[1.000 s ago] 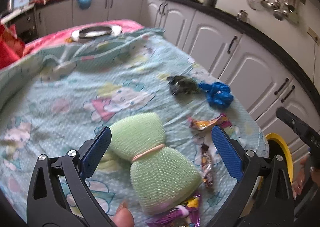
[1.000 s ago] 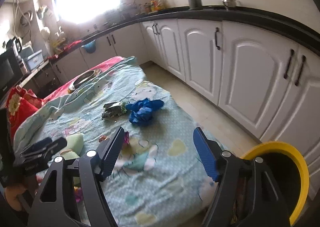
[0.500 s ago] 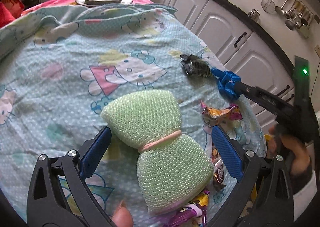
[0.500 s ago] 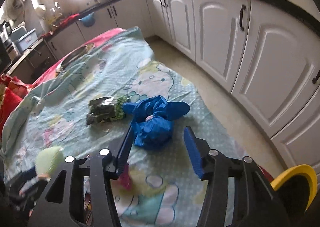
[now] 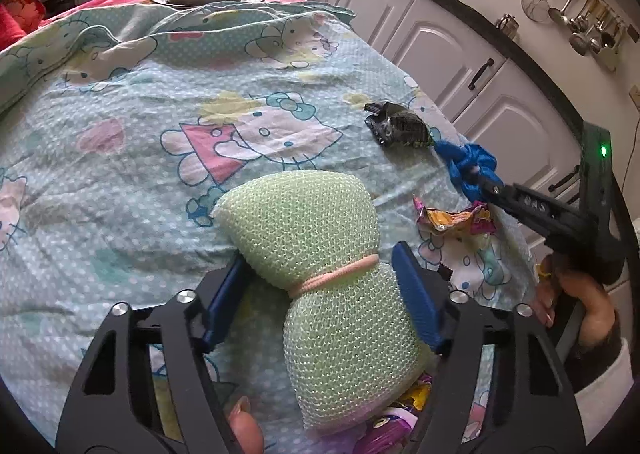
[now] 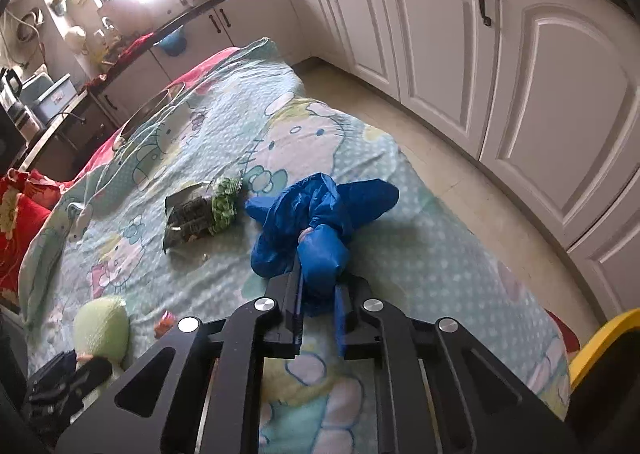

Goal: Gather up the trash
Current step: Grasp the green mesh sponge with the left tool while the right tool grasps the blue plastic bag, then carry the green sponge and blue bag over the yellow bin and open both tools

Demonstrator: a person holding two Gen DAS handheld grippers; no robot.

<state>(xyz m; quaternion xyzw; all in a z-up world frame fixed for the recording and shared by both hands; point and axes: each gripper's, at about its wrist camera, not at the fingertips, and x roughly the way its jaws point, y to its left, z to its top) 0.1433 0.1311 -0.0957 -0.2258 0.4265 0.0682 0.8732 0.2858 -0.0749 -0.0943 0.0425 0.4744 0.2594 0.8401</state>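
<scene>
While the left gripper closed around the green mesh bundle on the bed, the right gripper was pinching the blue bag. A dark wrapper and a candy wrapper remained, so I judged collection barely begun; the yellow bin waited right.
</scene>
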